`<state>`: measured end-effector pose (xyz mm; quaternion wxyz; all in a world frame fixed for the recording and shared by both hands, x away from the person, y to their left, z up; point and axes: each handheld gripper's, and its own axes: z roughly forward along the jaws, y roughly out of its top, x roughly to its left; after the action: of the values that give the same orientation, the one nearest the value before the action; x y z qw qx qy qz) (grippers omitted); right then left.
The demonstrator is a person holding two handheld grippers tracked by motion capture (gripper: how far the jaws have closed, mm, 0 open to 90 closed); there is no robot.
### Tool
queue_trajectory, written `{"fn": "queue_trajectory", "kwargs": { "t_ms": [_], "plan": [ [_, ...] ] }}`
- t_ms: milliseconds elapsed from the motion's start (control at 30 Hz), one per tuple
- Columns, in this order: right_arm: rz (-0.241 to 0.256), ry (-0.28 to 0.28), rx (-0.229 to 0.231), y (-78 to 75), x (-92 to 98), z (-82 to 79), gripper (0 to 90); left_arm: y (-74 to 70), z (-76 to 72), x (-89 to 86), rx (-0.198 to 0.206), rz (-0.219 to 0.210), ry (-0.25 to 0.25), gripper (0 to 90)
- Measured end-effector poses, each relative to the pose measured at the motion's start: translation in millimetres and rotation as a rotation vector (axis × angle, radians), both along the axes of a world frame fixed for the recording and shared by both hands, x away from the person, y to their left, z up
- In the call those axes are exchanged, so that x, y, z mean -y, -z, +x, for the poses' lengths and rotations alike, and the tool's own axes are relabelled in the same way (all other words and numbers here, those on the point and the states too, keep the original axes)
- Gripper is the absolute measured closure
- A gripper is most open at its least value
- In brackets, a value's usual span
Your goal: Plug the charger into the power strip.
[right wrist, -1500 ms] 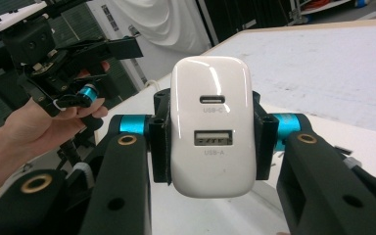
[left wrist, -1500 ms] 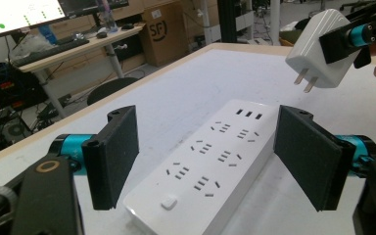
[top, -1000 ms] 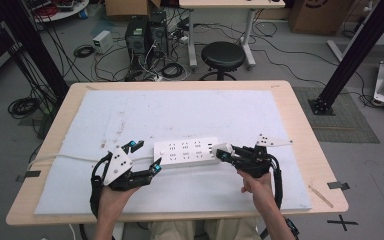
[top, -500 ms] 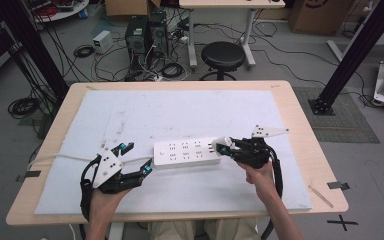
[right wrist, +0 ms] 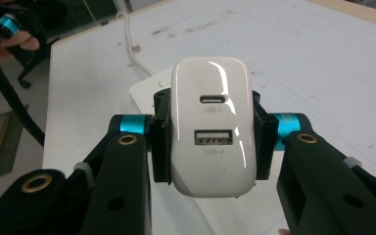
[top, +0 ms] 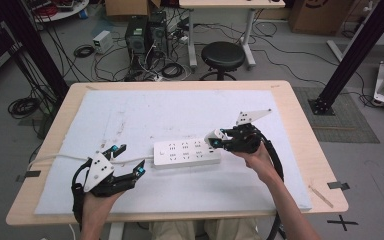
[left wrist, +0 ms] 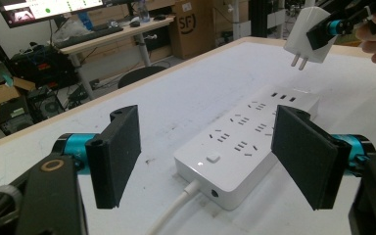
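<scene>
A white power strip (top: 186, 153) lies flat on the white mat, its cord (top: 55, 159) trailing off to the left. My right gripper (top: 215, 139) is shut on a white USB charger (right wrist: 210, 125), holding it in the air just above the strip's right end. In the left gripper view the charger (left wrist: 307, 34) hangs above the strip (left wrist: 245, 142) with its two prongs pointing down. My left gripper (top: 128, 160) stands open, a little left of the strip's cord end, with nothing between its pads (left wrist: 115, 154).
The white mat (top: 180, 115) covers most of the wooden table (top: 300, 125). A black stool (top: 222, 56) and tangled cables lie on the floor beyond the far edge. Black tape marks (top: 338, 185) sit at the table's right front corner.
My right gripper has lifted the charger up and away from the strip's right end. My left gripper has drawn back to the left and towards the front edge, off the strip.
</scene>
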<state>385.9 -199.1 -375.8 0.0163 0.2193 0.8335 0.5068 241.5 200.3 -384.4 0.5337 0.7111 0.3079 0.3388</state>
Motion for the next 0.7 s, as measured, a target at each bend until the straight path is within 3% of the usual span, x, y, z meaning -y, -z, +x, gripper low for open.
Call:
{"fn": "queue_trajectory", "kwargs": {
  "t_ms": [200,267,300,500,700],
  "plan": [
    [-0.063,-0.057,0.003,-4.7,-10.1,12.0,63.2,3.3,-1.0,-1.0,-0.009,0.0,0.0,26.8],
    [-0.063,-0.057,0.003,-4.7,-10.1,12.0,63.2,5.3,-1.4,-1.2,-0.014,-0.003,-0.001,26.8],
    [-0.104,-0.099,0.007,-7.1,-19.5,22.2,63.2,6.9,-1.9,-1.7,-0.018,-0.007,-0.006,26.8],
    [-0.12,-0.125,0.008,-8.9,-24.9,30.0,63.2,7.4,-3.1,-3.5,-0.017,-0.009,-0.009,26.8],
    [-0.158,-0.204,0.009,-14.5,-34.4,48.5,63.2,8.4,-7.0,-8.5,-0.021,-0.012,-0.025,26.9]
  ]
}}
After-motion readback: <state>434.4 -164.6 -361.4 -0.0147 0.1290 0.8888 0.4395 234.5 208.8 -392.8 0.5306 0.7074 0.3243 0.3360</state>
